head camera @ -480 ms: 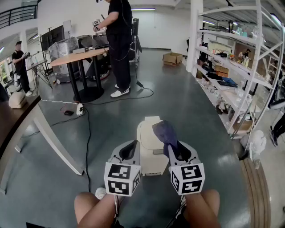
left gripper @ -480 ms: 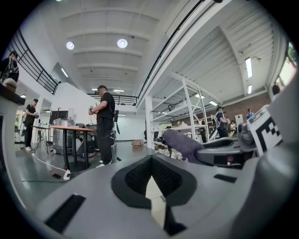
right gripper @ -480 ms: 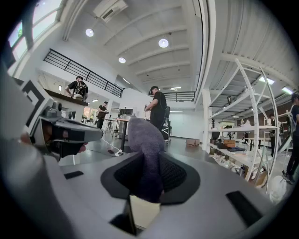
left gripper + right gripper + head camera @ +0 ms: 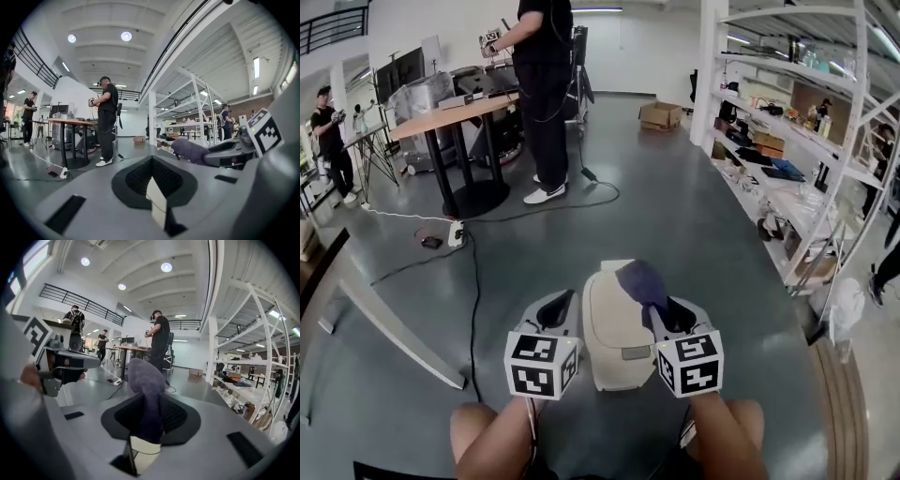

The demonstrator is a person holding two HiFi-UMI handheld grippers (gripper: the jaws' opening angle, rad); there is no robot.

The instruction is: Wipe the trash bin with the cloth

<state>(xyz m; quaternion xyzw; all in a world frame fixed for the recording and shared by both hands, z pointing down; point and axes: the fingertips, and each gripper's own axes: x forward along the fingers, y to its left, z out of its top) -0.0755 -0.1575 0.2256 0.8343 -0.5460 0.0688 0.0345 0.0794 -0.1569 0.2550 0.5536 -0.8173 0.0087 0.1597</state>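
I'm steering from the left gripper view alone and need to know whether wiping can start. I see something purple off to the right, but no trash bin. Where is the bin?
Observer: The head view shows the cream trash bin standing on the floor, between the left gripper and the right gripper.
Operator: Is the right gripper really holding anything?
Observer: Yes. In the right gripper view its jaws are closed on the purple cloth, which sticks out past them.
Operator: Is the cloth on the bin?
Observer: In the head view it lies over the far right part of the bin's top. I can't confirm that it touches.
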